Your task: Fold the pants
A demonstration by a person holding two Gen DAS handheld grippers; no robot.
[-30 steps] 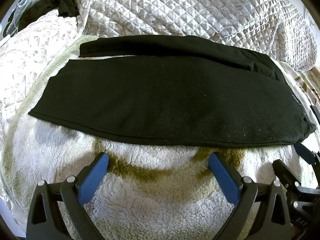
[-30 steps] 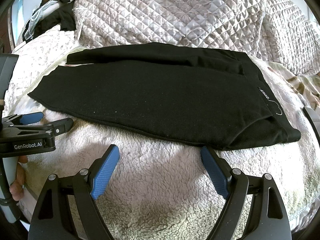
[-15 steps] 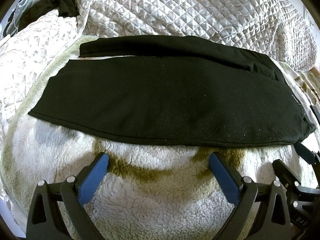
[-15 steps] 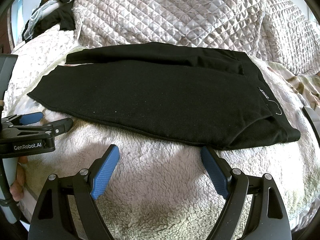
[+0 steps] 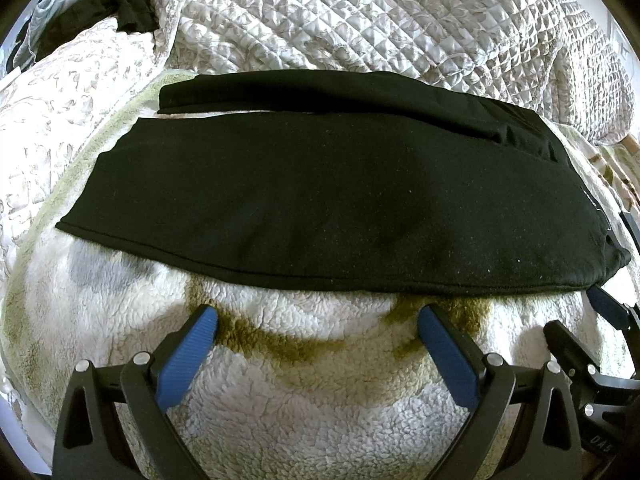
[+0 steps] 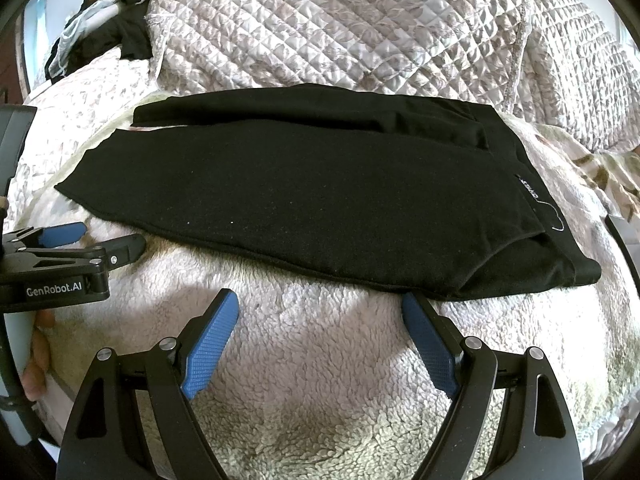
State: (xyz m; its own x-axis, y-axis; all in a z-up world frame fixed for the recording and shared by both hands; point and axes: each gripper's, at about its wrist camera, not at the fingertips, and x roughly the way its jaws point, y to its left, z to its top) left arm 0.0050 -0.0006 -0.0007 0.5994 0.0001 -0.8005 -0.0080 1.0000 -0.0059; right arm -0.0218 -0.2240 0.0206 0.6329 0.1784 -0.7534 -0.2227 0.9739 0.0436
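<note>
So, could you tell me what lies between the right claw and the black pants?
Only bare fleece blanket; the right wrist view shows the open right claw just short of the black pants.

Bed cover: fleece blanket (image 5: 320, 400), white with olive patches.
Behind: quilt (image 5: 380, 16), heaped.
Far left: dark clothes (image 6: 132, 36), piled.
Light: daylight.

"GenRobot.AI" on left tool (image 6: 96, 242)
</note>
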